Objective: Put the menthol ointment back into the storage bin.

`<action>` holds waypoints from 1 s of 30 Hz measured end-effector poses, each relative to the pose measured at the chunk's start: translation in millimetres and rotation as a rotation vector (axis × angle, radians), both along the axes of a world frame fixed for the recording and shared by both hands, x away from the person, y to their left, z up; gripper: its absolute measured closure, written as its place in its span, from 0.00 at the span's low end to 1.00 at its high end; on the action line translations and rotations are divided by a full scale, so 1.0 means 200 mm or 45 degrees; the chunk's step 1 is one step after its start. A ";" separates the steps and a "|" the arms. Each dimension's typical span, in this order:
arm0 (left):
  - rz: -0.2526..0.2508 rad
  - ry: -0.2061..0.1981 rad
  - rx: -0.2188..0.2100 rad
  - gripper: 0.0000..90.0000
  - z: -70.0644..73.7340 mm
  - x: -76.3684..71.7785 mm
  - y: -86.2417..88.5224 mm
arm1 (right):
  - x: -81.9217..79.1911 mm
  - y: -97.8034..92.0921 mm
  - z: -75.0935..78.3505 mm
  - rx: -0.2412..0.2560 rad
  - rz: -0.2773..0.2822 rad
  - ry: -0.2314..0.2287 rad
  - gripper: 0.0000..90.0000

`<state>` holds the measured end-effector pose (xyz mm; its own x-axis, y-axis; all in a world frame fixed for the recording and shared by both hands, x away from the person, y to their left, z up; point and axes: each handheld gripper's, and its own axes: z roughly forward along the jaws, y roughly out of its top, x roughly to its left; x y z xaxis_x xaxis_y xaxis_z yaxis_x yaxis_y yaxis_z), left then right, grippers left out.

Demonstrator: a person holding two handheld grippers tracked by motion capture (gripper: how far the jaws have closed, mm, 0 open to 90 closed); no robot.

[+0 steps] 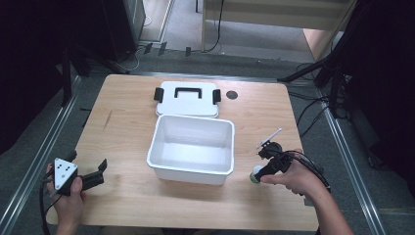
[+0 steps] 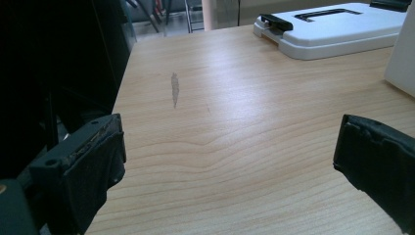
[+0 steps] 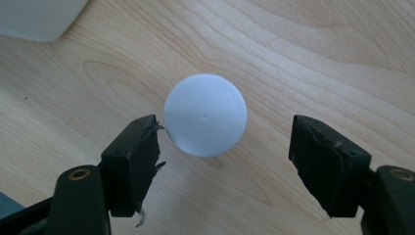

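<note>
White ball (image 3: 205,115) on bare wood just right of the open white bin (image 1: 192,147), near its front corner.

Framed by the right gripper (image 3: 222,159), jaws spread wide around it, one pad (image 3: 142,152) almost touching, the other well apart. Beyond the bin's far wall, a white lid (image 1: 187,99) with black handle and clasps, lying flat. Off to the bin's left near the table (image 1: 127,186) edge, the left gripper (image 1: 93,177), jaws spread, pinching nothing.

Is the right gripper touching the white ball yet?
Cannot tell. In the right gripper view the right gripper is open around the white ball; one jaw's edge meets the ball's outline, the other stands clear.
</note>
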<state>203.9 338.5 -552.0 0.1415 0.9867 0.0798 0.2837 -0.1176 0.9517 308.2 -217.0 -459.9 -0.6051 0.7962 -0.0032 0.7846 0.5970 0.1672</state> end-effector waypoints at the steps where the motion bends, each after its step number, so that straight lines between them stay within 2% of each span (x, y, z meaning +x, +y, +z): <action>1: 0.000 0.000 0.000 0.00 0.00 0.00 0.00 | 0.01 0.01 0.00 -0.003 0.011 -0.001 0.32; 10: -0.003 0.004 0.001 0.00 0.00 0.00 0.00 | 0.05 0.07 -0.03 -0.032 0.012 0.032 0.38; 15: -0.004 0.005 0.003 0.00 0.00 0.00 0.00 | 0.07 0.09 -0.07 -0.070 -0.001 0.118 0.46; 19: -0.004 0.001 0.000 0.00 0.00 0.00 0.00 | 0.07 0.09 -0.09 -0.096 -0.003 0.138 0.51; 23: -0.003 0.002 -0.001 0.00 0.00 0.00 0.00 | 0.08 0.09 -0.10 -0.087 -0.010 0.162 0.56; 30: -0.002 0.005 0.002 0.00 0.00 0.00 0.00 | 0.09 0.08 -0.09 -0.075 -0.009 0.180 0.57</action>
